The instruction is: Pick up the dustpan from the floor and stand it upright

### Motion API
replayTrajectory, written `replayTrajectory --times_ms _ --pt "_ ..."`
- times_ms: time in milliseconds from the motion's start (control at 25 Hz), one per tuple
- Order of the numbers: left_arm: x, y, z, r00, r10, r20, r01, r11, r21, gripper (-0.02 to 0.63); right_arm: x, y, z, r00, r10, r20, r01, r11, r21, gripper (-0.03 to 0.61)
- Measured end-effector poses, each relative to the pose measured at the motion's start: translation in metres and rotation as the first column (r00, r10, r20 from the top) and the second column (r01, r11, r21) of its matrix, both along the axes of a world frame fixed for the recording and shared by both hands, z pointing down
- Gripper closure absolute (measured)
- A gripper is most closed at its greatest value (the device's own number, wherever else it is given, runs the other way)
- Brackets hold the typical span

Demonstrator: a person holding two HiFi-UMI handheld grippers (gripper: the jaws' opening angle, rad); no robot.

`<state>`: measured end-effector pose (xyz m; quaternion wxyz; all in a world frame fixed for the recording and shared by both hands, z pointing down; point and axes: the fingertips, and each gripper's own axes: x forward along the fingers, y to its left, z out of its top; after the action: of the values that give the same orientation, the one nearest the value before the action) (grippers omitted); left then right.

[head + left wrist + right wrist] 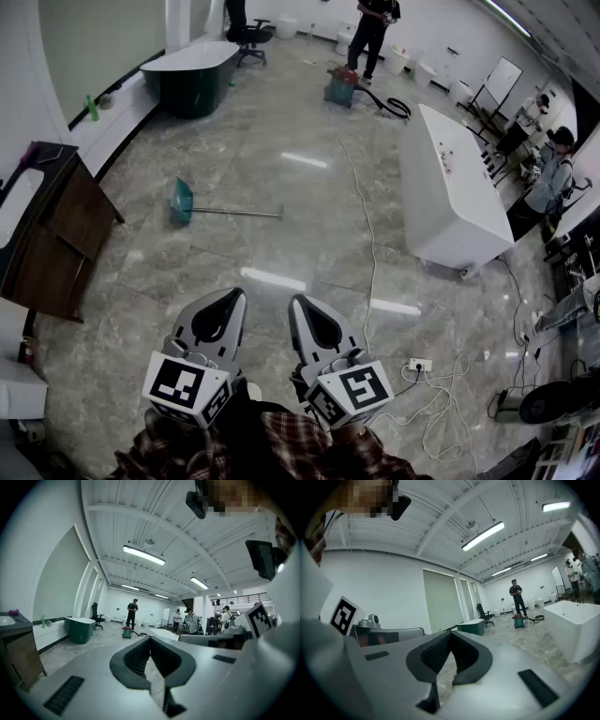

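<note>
Teal dustpan (181, 201) lying flat on the marble floor (309, 244), well ahead.
Long metal handle (239, 214) stretched sideways; my left tongs (233, 294) and right tongs (298, 301) closed, empty.

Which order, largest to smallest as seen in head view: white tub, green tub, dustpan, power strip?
1. white tub
2. green tub; it sits farther off, so real size may match
3. dustpan, handle included
4. power strip

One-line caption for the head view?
Left gripper and right gripper shut, empty; teal dustpan lies on floor ahead.
</note>
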<state>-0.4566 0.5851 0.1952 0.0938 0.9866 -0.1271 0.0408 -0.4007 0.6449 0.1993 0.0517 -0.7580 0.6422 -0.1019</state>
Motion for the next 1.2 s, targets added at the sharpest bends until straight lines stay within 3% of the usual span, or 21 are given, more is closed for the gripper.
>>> replayTrajectory --times_ms 280,800,1200 --pt "0.038 -0.071 0.011 1.0 -0.025 0.012 0.025 1.0 0.004 0.602 0.043 -0.072 0.01 1.0 -0.016 0.012 0.016 1.0 0.004 0.568" --pt "0.129 -0.259 -0.001 0.999 -0.037 -0.005 0.037 0.999 0.022 0.603 0.137 -0.262 -0.004 1.0 -0.029 -0.005 0.029 0.999 0.015 0.568" --pt "0.194 -0.343 0.025 0.999 -0.011 0.039 0.011 1.0 -0.009 0.603 0.208 -0.337 0.021 0.999 0.022 0.03 -0.021 0.999 -0.029 0.568"
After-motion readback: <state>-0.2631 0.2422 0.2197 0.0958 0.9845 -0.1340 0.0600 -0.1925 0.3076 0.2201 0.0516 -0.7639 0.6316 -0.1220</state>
